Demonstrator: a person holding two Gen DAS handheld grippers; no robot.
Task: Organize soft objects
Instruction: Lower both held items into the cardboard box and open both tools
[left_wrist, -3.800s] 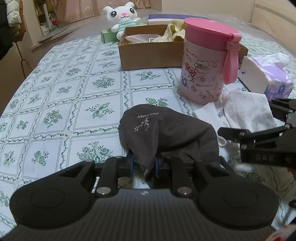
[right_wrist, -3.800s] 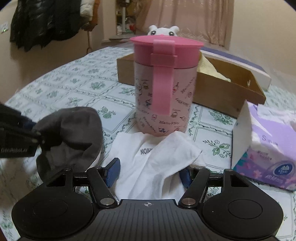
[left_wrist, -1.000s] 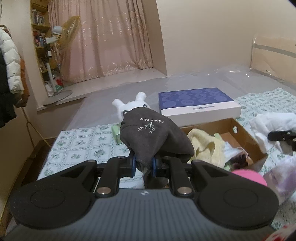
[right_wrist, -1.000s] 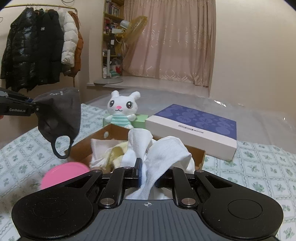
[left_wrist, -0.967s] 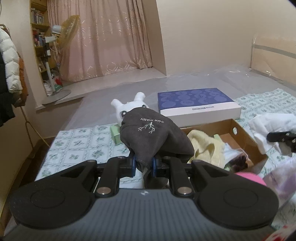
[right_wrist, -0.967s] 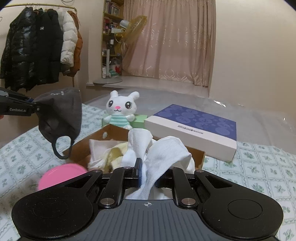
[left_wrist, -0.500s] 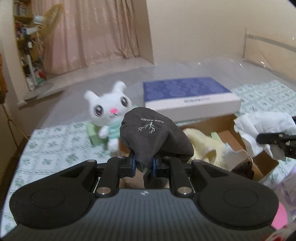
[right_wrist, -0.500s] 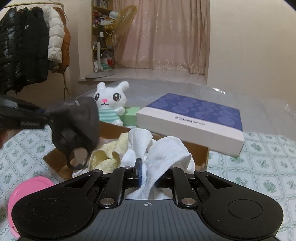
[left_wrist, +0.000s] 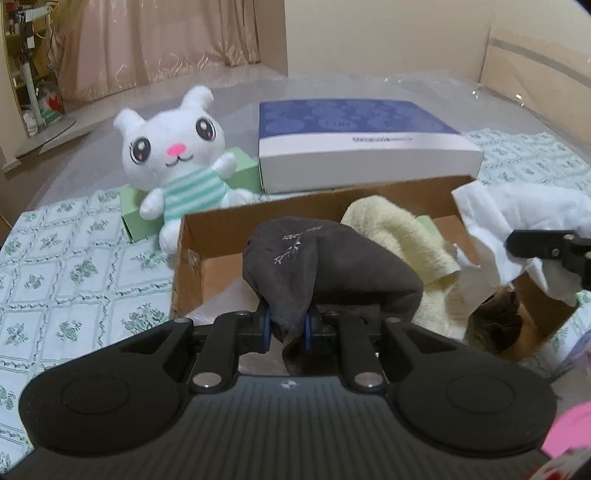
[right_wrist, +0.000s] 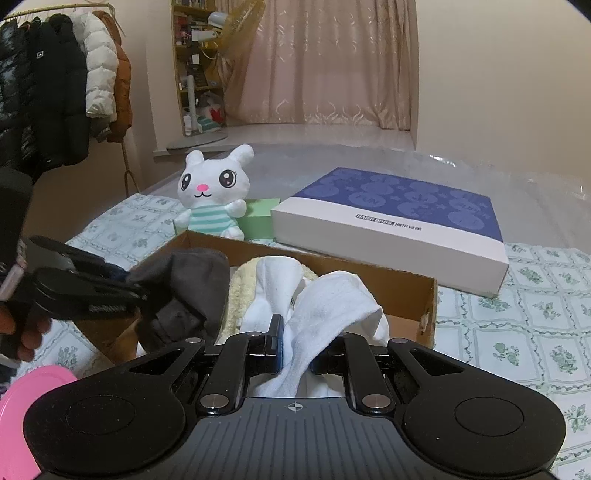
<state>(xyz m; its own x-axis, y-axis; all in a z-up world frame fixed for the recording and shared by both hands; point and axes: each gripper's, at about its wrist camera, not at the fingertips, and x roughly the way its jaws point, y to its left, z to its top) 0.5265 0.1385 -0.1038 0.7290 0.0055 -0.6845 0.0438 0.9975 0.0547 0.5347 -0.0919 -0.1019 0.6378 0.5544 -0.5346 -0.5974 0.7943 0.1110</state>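
Left claw: our left gripper (left_wrist: 287, 329) is clamped on the dark grey fabric face mask (left_wrist: 325, 266), hanging over the open brown cardboard box (left_wrist: 192, 236).
Right claw: our right gripper (right_wrist: 295, 350) is pinched tight on the white cotton cloth (right_wrist: 325, 306), above the same box.
Box contents: a pale yellow fluffy towel (left_wrist: 399, 229) already lies inside.
Handling: we judge both pieces light, limp and unbreakable; they drape and may snag on the pads at release.
Grip point: we hold each by a bunched fold near its edge, which seems secure enough.
Nearby: a white plush bunny with a striped shirt (left_wrist: 177, 158) sits just behind the box.
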